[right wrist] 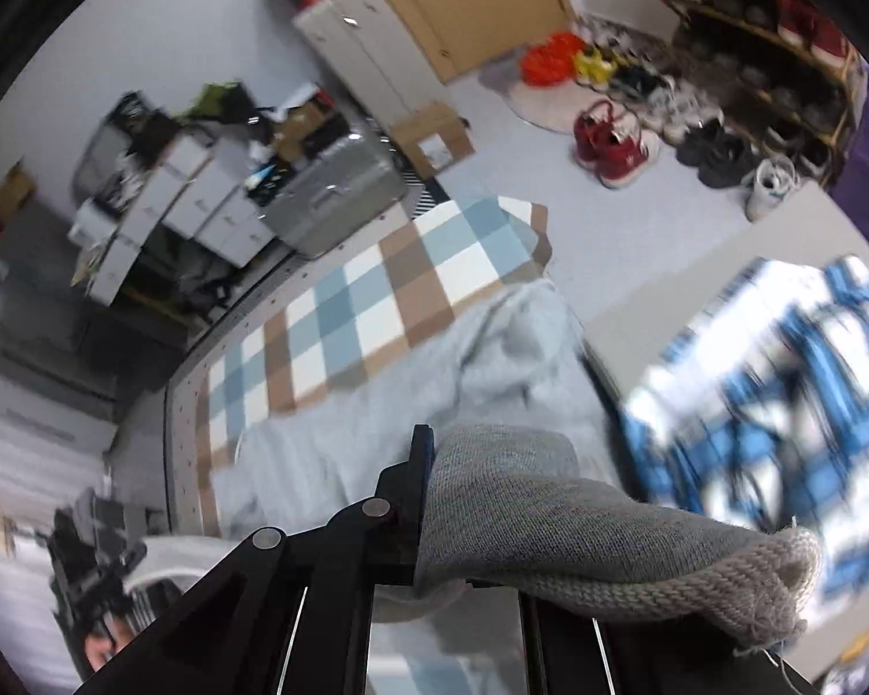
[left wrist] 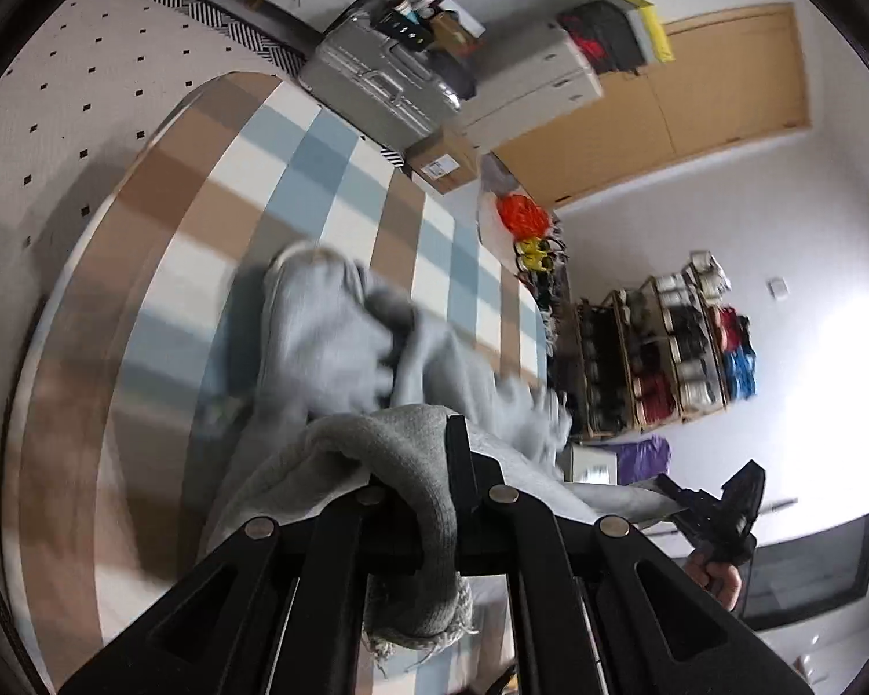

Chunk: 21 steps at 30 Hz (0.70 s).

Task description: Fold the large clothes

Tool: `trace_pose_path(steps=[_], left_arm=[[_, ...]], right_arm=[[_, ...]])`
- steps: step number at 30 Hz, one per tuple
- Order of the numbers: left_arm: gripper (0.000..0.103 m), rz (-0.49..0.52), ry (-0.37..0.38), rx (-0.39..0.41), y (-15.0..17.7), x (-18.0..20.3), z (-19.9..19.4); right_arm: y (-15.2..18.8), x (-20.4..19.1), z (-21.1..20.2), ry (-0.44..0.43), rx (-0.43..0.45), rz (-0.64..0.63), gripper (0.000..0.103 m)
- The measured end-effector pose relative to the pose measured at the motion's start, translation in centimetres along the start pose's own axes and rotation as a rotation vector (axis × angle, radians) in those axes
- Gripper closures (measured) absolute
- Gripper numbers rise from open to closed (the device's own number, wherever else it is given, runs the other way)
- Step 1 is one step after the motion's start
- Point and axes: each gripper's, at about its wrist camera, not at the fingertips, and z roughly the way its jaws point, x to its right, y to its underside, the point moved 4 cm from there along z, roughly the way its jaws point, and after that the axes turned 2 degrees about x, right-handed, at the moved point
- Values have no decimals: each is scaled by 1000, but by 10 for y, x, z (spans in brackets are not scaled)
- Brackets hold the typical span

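Note:
A large grey knit garment (left wrist: 330, 341) hangs over a bed with a checked cover (left wrist: 342, 174), blurred by motion. My left gripper (left wrist: 434, 463) is shut on its ribbed hem, which drapes over one finger and down between the arms. In the right wrist view my right gripper (right wrist: 434, 492) is shut on another stretch of ribbed hem (right wrist: 579, 533), which hides its right finger. The garment (right wrist: 446, 382) trails from there onto the checked cover (right wrist: 342, 318). The right gripper (left wrist: 718, 509) also shows in the left wrist view with a hand under it. The left gripper (right wrist: 92, 567) shows low left in the right wrist view.
A silver suitcase (left wrist: 376, 87), a cardboard box (left wrist: 443, 165) and white drawers (left wrist: 539, 87) stand beyond the bed. A shoe rack (left wrist: 660, 347) and shoes (right wrist: 614, 145) line the floor by a wooden door (left wrist: 695, 98). A blue and white patterned cloth (right wrist: 782, 382) lies at right.

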Motion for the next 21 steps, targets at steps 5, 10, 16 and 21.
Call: trace_pose_path(steps=[5,10,16,21], left_arm=[[102,-56,-59,-10,-39,-17,35],[102,-169,-72,-54,-54,-50,72],[101,-257,-56,-60,-58,-74,77],[88,-302,-58,-41,-56,-76,57]], right_arm=[[-39,21,88,53,-117,101,95],[-46,67,137,35,-148,273,93],[-59,112,129,38,16,337,57],[-59,113,89,-11,122,241,35]])
